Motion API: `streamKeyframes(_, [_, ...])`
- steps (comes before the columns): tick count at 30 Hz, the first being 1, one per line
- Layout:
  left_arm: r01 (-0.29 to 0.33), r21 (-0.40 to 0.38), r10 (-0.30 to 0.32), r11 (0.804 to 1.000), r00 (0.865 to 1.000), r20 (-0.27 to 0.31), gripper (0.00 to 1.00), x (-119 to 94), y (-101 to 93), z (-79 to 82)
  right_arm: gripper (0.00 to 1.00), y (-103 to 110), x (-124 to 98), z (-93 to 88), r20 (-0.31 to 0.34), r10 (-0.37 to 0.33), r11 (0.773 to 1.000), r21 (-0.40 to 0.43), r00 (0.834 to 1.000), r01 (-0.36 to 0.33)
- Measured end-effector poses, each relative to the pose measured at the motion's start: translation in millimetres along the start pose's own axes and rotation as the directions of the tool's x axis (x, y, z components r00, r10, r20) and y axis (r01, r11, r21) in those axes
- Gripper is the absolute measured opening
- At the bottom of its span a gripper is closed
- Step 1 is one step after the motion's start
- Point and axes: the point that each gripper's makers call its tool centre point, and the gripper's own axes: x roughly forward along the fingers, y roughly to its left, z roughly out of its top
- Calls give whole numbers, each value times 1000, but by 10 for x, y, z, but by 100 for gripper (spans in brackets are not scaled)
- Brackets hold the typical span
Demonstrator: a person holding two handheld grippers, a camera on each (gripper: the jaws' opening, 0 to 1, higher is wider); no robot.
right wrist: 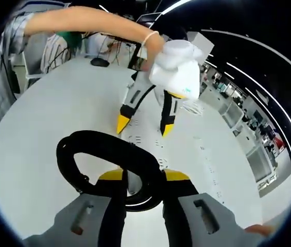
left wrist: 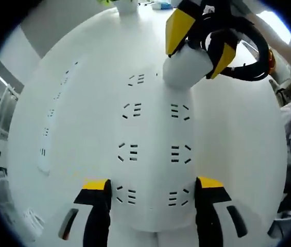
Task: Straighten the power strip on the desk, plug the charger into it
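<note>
- The power strip [left wrist: 153, 154] lay flat on the white desk [left wrist: 238, 144], a white block with two columns of socket slots running away from the left gripper view's camera.
- The left gripper [left wrist: 153, 193] stood with its yellow-tipped black jaws apart, one at each long side of the power strip near its close end; whether the pads touched the strip's sides I could not tell.
- In the right gripper view the left gripper [right wrist: 142, 128] pointed its two tips down at the power strip [right wrist: 150, 141], with a person's hand [right wrist: 153, 49] and bare forearm reaching in from the upper left above it.
- The right gripper [left wrist: 197, 56] came into the left gripper view from the upper right, its yellow jaws clamped on the white charger [left wrist: 186, 64].
- The charger sat upright at the far end of the power strip, over its right-hand column of sockets; its base met the strip, though how deep the prongs sat was hidden.
- A black cable [left wrist: 248, 51] looped from the charger behind the right gripper's jaws.
- In the right gripper view the right gripper [right wrist: 144, 185] held the charger [right wrist: 134, 182] between its jaws, mostly hidden by the coiled black cable [right wrist: 99, 154].
- A second white strip [left wrist: 52, 118] lay along the desk's left side, well apart from the first.
- Office desks and ceiling lights filled the background.
</note>
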Motion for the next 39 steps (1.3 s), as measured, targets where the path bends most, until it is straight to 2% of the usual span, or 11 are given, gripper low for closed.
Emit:
streamKeyframes(9, [14,3,-14,1000,997,-77,65,9,-41,-9,25,-10,1,3,3,5,1000,-8,1000,-5])
streamKeyframes(13, [22,2,-22,1000,996,-81,65,13,-59,-16,27,-4,1,28,-25,-14,998,-63,1000,13])
streamKeyframes(17, [29,-2,-29,1000,997,-78,65,15,-26,-11,30,-1,-29,167,8,-2,999,-48,1000,3])
streamKeyframes(19, [30,-2,-30,1000,996,-83,65,18,-16,-10,36,-12,-30,180,2,-4,998,-56,1000,4])
streamKeyframes(22, [31,-1,-31,1000,995,-96,66,20,-13,-11,49,36,-26,153,-14,34,999,-37,999,-34])
streamKeyframes(23, [31,-1,-31,1000,995,-98,66,21,-12,-12,51,46,-20,103,-40,41,998,-39,998,-42])
streamKeyframes(27, [31,0,-31,1000,994,-104,66,21,-10,-16,45,50,4,15,-81,50,997,-59,995,-55])
streamKeyframes(30, [32,1,-31,999,994,-107,66,25,-8,-18,34,47,22,16,-93,63,996,-57,994,-68])
streamKeyframes(33, [31,0,-31,1000,993,-112,66,27,-6,-19,26,9,42,-27,-142,59,994,-79,988,-71])
streamKeyframes(39, [32,3,-31,999,991,-127,65,33,0,-21,24,10,59,-40,-176,81,987,-123,981,-103])
